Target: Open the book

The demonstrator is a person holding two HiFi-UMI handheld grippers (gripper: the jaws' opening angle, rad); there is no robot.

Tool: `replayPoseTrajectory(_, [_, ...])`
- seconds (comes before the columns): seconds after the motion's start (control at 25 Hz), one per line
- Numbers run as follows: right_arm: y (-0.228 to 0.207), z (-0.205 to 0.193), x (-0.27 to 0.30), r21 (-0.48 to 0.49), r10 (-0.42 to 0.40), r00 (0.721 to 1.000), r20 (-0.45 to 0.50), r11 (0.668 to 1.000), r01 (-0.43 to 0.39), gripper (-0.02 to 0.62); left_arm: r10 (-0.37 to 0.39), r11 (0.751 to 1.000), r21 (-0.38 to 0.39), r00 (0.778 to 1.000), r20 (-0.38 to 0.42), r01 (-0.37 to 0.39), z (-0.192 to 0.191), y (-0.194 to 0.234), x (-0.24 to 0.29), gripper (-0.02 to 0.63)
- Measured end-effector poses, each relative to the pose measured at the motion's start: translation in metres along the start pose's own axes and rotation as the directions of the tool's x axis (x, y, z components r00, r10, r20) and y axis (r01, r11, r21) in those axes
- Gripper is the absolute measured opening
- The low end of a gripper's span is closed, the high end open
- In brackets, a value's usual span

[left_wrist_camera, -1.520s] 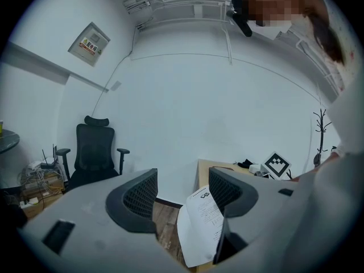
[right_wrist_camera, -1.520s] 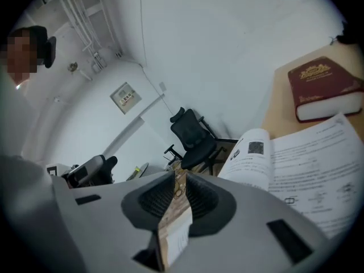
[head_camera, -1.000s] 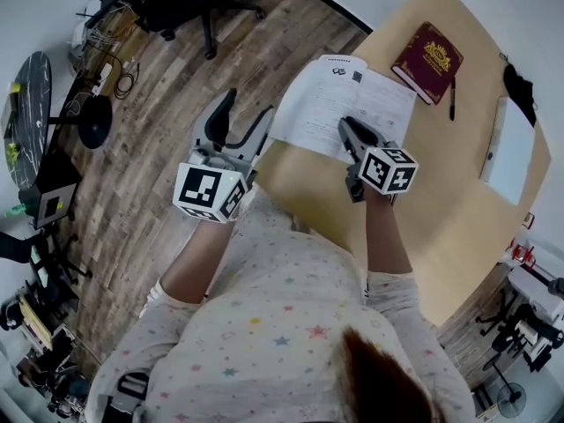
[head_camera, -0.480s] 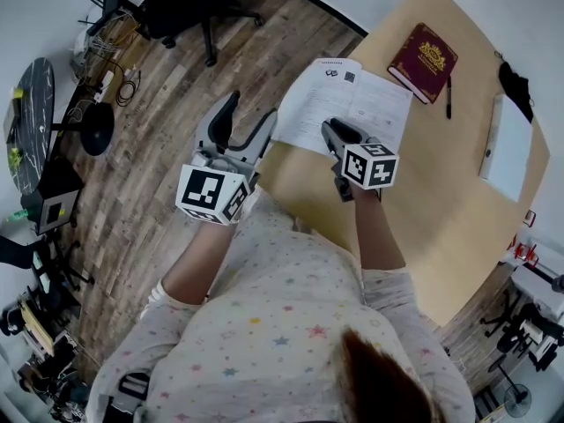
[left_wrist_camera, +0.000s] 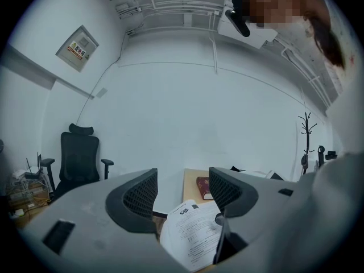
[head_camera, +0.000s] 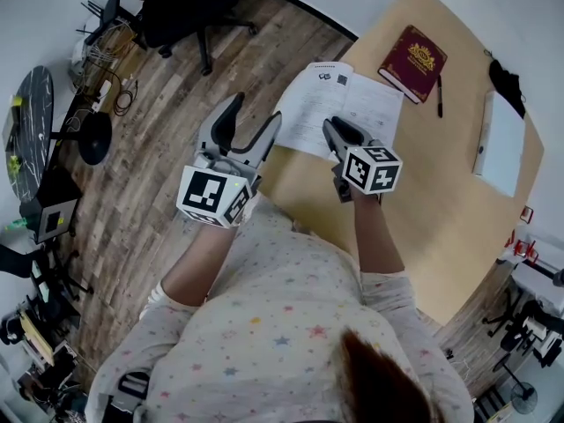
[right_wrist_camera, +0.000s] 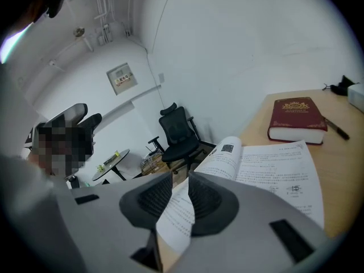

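Page (right_wrist_camera: 173,220) of the white booklet (head_camera: 357,104) is pinched between the jaws of the right gripper (head_camera: 333,132); the booklet lies open at the table (head_camera: 441,227) edge nearest the person; the left gripper (head_camera: 252,117) hangs spread and empty beside that edge; the red book (head_camera: 412,62) lies closed farther off; I think a hard pull may tear the thin sheet, or drag the unheld booklet off the edge.

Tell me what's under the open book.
Only the table shows around the book. The right gripper pinches one page, lifted off the rest. Anything beneath the flat pages is covered.
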State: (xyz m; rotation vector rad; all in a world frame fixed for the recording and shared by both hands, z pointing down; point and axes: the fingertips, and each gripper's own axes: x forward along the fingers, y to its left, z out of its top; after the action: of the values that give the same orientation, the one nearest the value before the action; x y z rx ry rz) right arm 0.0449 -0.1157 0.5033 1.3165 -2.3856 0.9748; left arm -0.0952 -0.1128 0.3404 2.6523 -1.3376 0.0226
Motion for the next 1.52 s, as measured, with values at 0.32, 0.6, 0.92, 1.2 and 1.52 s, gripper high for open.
replayPoseTrajectory(0.32, [-0.007,0.01,-0.014,-0.002,-0.025,0.999,0.035,1.0,0.025,0.08,-0.03,1.0,-0.002,0.999,0.031,0.031,0.017,-0.015,0.003,0.259])
replayPoseTrajectory(0.6, [-0.019,0.016,-0.026,-0.019,-0.06,0.997,0.056,0.998,0.061,0.038,-0.073,0.997,-0.013,0.995,0.068,0.074,0.033,-0.029,0.007,0.13])
replayPoseTrajectory(0.92, [-0.024,0.032,-0.048,-0.038,-0.101,0.989,0.107,0.994,0.106,0.003,-0.129,0.992,0.0,0.989,0.068,0.129,0.038,-0.043,0.014,0.031])
replayPoseTrajectory(1.2, [-0.031,0.049,-0.072,-0.069,-0.137,0.979,0.152,0.986,0.149,0.003,-0.161,0.987,0.013,0.985,0.056,0.16,0.037,-0.054,0.027,0.023])
replayPoseTrajectory(1.52, [-0.029,0.079,-0.112,-0.056,-0.158,0.952,0.261,0.982,0.178,0.003,-0.209,0.976,0.069,0.978,0.009,0.208,0.027,-0.073,0.043,0.023])
